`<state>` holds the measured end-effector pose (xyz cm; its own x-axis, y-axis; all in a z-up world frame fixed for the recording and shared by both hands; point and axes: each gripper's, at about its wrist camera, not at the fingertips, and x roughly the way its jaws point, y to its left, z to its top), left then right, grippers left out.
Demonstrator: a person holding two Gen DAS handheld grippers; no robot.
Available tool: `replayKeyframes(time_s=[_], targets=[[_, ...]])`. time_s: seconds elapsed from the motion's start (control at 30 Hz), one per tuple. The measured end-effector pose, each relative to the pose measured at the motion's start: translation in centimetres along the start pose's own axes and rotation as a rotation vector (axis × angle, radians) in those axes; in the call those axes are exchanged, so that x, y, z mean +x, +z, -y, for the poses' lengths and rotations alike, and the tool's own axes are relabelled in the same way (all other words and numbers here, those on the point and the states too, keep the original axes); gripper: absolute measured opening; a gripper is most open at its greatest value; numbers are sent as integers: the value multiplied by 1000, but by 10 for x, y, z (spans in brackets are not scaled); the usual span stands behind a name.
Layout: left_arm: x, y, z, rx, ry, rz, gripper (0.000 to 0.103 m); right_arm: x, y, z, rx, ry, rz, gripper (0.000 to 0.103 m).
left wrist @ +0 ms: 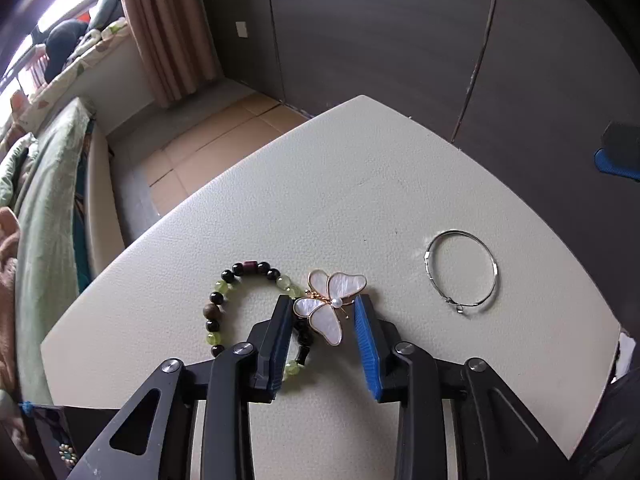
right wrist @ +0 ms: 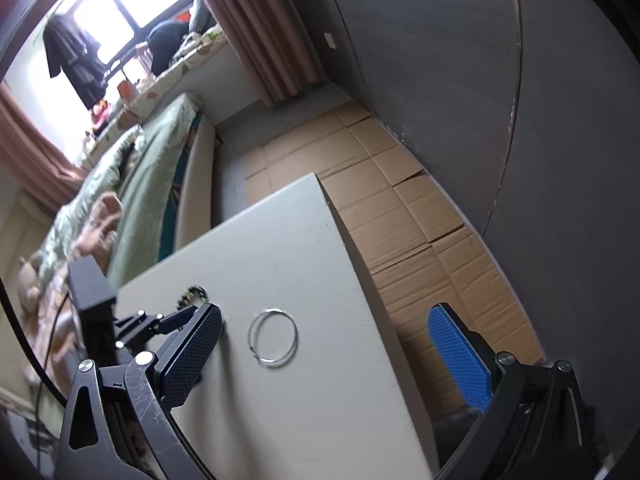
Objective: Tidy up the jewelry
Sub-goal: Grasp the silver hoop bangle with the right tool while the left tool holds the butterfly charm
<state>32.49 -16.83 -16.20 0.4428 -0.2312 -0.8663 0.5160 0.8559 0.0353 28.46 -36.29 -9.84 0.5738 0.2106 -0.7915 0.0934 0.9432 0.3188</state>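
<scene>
Left claw (left wrist: 322, 306) partly closed around butterfly brooch (left wrist: 330, 304), pads apparently not touching; right claw (right wrist: 324, 320) wide open, empty, above desk (left wrist: 320, 184).

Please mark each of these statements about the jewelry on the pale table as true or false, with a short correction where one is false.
1. The white shell butterfly brooch lies between the left gripper's fingers. True.
2. The thin silver bangle lies inside the green and black beaded bracelet. False: it lies apart, on the brooch's other side in the left wrist view.
3. The right gripper is shut on the bangle. False: its jaws stand wide open, holding nothing.
4. The beaded bracelet touches the brooch. True: they overlap at the brooch's edge.
5. All three pieces rest on the pale textured table. True.
</scene>
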Motion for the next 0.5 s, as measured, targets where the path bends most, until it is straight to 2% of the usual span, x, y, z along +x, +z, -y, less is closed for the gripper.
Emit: replayKeyframes(time_s=[0.2, 0.33, 0.43, 0.5], targets=[[-14, 0, 4, 8, -9, 29, 33, 18, -8, -24, -125, -11, -60, 101], [-28, -5, -4, -27, 8, 42, 33, 34, -14, -29, -162, 1, -122, 84], [-38, -7, -14, -72, 27, 45, 33, 44, -17, -30, -169, 4, -154, 80], [-45, -8, -24, -125, 22, 50, 33, 49, -17, -34, -183, 6, -168, 69]])
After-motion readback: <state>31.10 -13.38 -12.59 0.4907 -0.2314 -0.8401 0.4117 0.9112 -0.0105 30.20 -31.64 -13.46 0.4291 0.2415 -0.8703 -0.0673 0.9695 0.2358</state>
